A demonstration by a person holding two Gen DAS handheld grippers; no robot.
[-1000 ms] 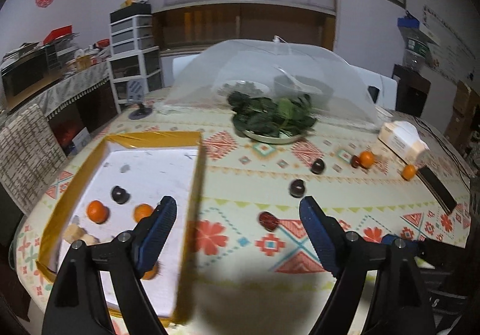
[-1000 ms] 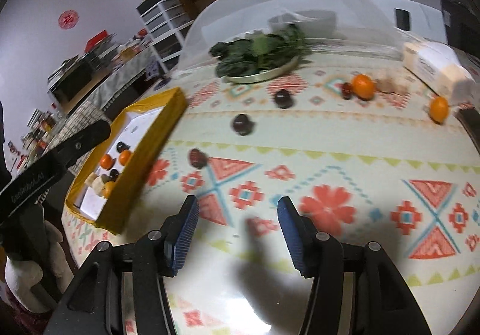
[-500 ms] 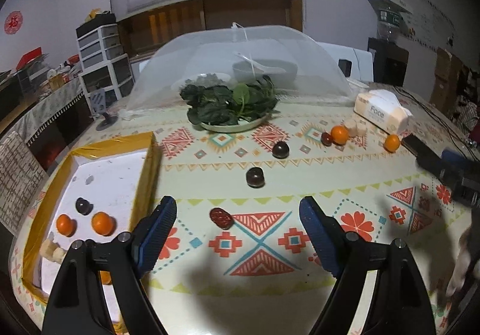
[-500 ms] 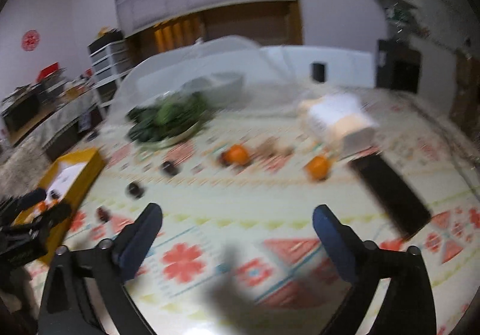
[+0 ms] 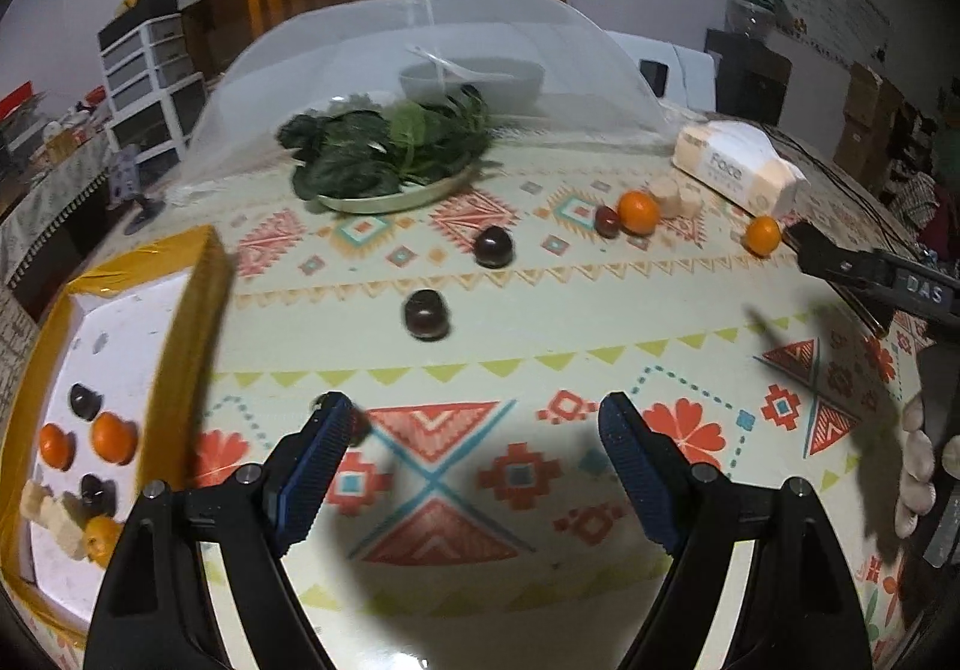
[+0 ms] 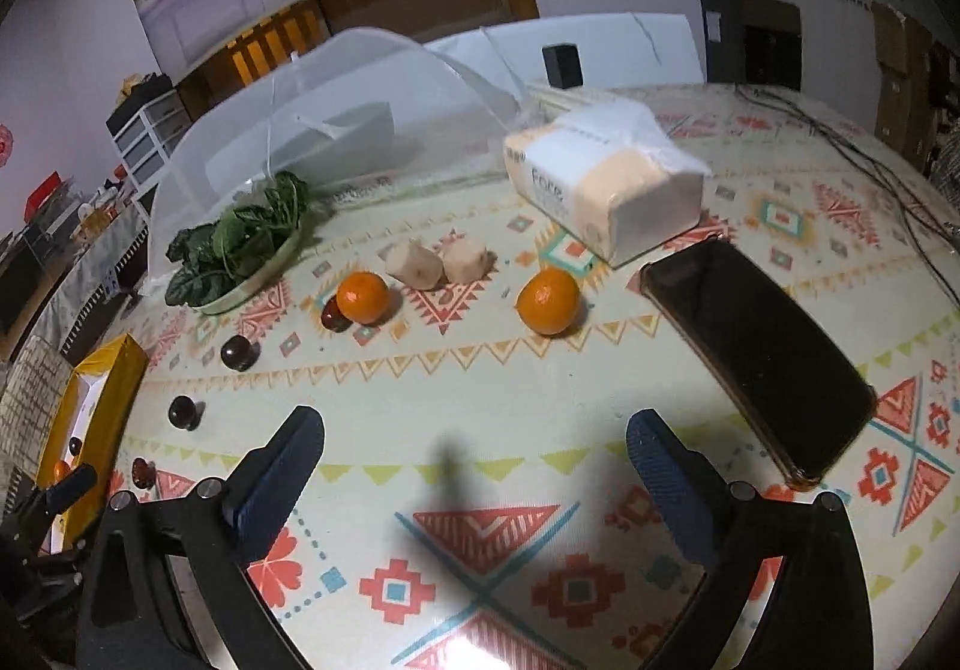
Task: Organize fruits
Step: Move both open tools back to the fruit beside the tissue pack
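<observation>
Right now both grippers hang over the patterned worktop (image 5: 540,310) with nothing in them. The left gripper (image 5: 474,466) has its blue fingers (image 5: 312,466) spread wide over a red triangle in the cloth; a small dark red fruit (image 5: 359,424) peeks out just behind the left finger, lying on the cloth. The right gripper (image 6: 474,472) is spread as wide as it goes, bare cloth between its fingers (image 6: 666,484).

Fruit is scattered across the worktop. Two dark plums (image 5: 426,313) (image 5: 493,246) lie apart in the middle, ahead of the left gripper. Further right a mandarin (image 6: 362,298) sits touching a small red fruit (image 6: 333,317), with two pale cut chunks (image 6: 435,262) just behind it. A second mandarin (image 6: 548,301) lies alone, near a black phone (image 6: 762,358) and in front of a tissue pack (image 6: 606,184).

On the left edge stands a yellow-rimmed box (image 5: 186,334) with a white floor, already holding mandarins (image 5: 114,437), dark fruits (image 5: 83,400) and pale pieces (image 5: 51,514) at its near end.

Behind everything, a plate of leafy greens (image 5: 390,153) sits at the edge of a mesh food cover (image 5: 432,63). From the left camera, the right gripper's black body (image 5: 870,274) and a person's hand (image 5: 918,460) show at the right edge.
</observation>
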